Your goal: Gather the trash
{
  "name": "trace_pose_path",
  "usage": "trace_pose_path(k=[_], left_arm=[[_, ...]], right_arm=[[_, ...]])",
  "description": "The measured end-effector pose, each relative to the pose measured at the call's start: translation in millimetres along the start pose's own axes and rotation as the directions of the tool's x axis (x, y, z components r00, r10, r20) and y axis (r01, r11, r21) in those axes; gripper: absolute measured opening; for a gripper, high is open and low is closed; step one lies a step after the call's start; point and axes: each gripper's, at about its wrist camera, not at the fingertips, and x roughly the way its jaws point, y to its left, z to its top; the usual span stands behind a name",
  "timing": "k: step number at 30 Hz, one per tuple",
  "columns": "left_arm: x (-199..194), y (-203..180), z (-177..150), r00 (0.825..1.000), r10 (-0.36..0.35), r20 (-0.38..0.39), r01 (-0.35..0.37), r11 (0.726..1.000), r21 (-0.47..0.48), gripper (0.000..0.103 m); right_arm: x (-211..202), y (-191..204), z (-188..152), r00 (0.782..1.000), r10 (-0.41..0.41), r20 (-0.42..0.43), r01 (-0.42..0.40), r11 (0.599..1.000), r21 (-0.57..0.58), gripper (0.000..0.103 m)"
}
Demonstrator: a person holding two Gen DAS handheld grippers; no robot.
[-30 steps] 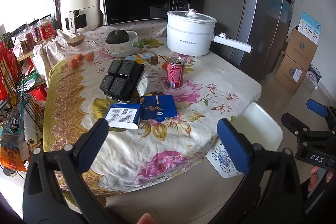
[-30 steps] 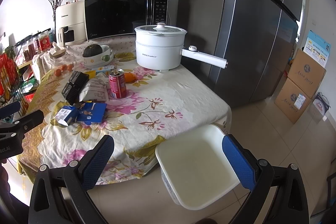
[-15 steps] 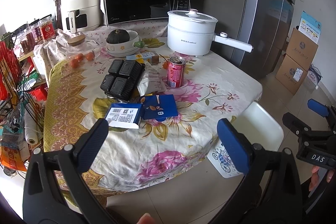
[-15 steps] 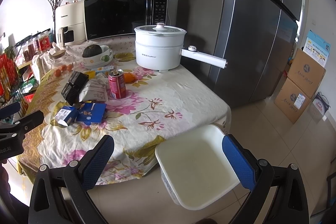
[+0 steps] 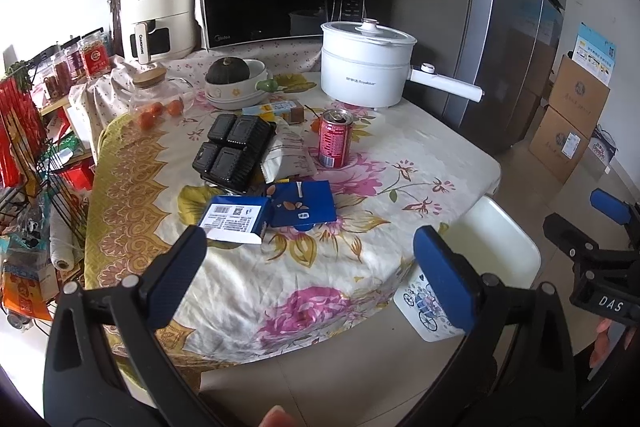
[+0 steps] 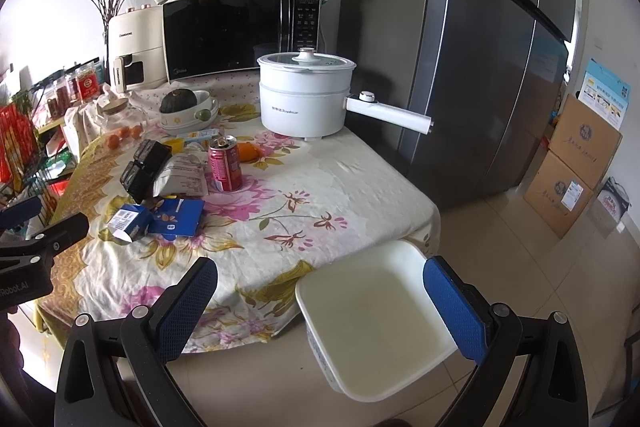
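Trash lies on the floral tablecloth [image 5: 360, 195]: a red can [image 5: 335, 139], a black plastic tray [image 5: 234, 155], a crumpled white bag [image 5: 289, 155], a flat blue carton [image 5: 302, 205] and a small blue box [image 5: 236, 219]. The can [image 6: 226, 163] and cartons [image 6: 176, 217] also show in the right wrist view. A white bin [image 6: 376, 311] stands on the floor by the table's near corner. My left gripper [image 5: 312, 275] is open and empty, short of the table edge. My right gripper [image 6: 320, 307] is open and empty above the bin.
A white electric pot [image 5: 366, 63] with a long handle, a microwave [image 5: 280, 3], an air fryer [image 5: 158, 13] and a bowl with a squash [image 5: 236, 83] stand at the back. A grey fridge [image 6: 480, 67] is right of the table. Cardboard boxes [image 6: 576, 167] stand far right, a cluttered rack [image 5: 28, 131] left.
Both views have barely shifted. Both grippers stay open and nothing on the table has moved.
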Motion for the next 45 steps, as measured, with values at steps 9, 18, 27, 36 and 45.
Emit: trace_pose_path(k=[9, 18, 27, 36, 45], left_arm=[[6.4, -10.5, 4.8, 0.999, 0.003, -0.053, -0.003, 1.000, 0.003, 0.103], [31.1, -3.6, 24.4, 0.984, 0.022, -0.177, -0.023, 1.000, -0.004, 0.103], [104.4, 38.7, 41.0, 0.931, -0.046, -0.362, -0.002, 0.991, -0.132, 0.102], [190.6, 72.4, 31.9, 0.854, -0.031, -0.520, -0.021, 0.995, -0.093, 0.102], [217.8, 101.0, 33.6, 0.801, -0.042, -0.597, -0.118, 0.967, -0.227, 0.102]], right_arm=[[2.9, -17.5, 5.2, 0.998, 0.029, -0.064, -0.029, 1.000, 0.002, 0.103], [10.1, -15.7, 10.4, 0.993, 0.075, -0.095, -0.075, 0.997, 0.010, 0.103], [55.7, 1.5, 49.5, 0.962, 0.129, -0.239, -0.128, 0.992, 0.017, 0.103], [137.3, 23.1, 51.5, 0.898, 0.183, -0.400, -0.186, 0.982, 0.031, 0.103], [169.5, 34.8, 55.4, 0.854, 0.236, -0.463, -0.230, 0.971, 0.070, 0.103]])
